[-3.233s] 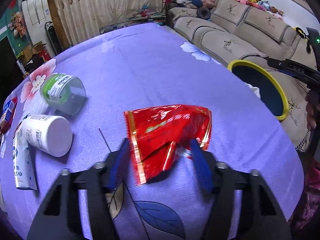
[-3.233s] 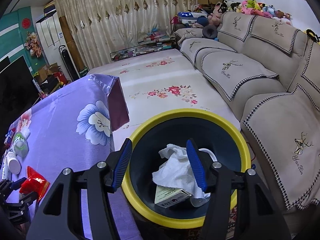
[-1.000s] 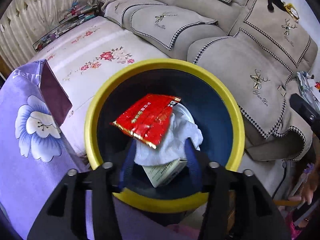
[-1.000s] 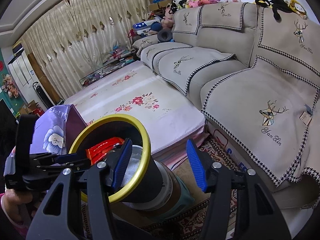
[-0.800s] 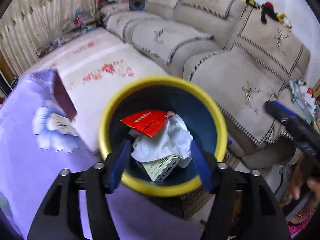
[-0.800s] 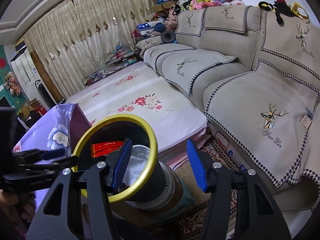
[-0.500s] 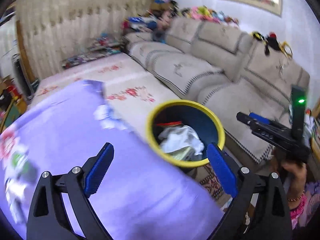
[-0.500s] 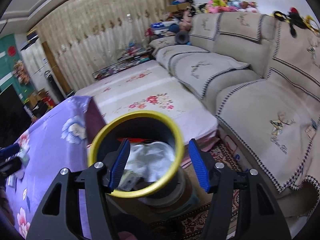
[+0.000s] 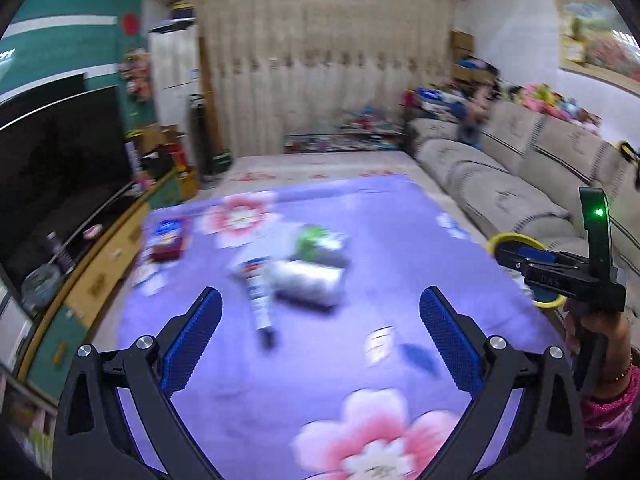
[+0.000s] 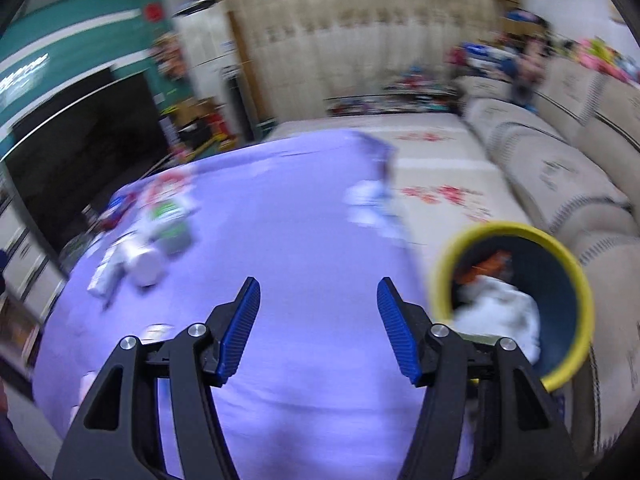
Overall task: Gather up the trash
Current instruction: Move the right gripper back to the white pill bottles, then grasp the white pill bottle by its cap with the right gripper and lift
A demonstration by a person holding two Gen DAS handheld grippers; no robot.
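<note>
Swung away from the yellow-rimmed bin [image 9: 520, 246], now right of frame with the red wrapper [image 10: 486, 266] inside. Left gripper [image 9: 320, 336] opening wide, empty, angled down over purple cloth [image 9: 360, 220]; bottles [image 9: 308, 276] centre. Right gripper [image 10: 318, 328] half-spread, empty.

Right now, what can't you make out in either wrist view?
- Left wrist: labels on the white jar, green-capped container and tube are motion-blurred.
- Left wrist: the right gripper hides most of the yellow-rimmed bin.
- Right wrist: bin contents are smeared; only white and red show.
- Right wrist: the table's left-edge items are unreadable.
</note>
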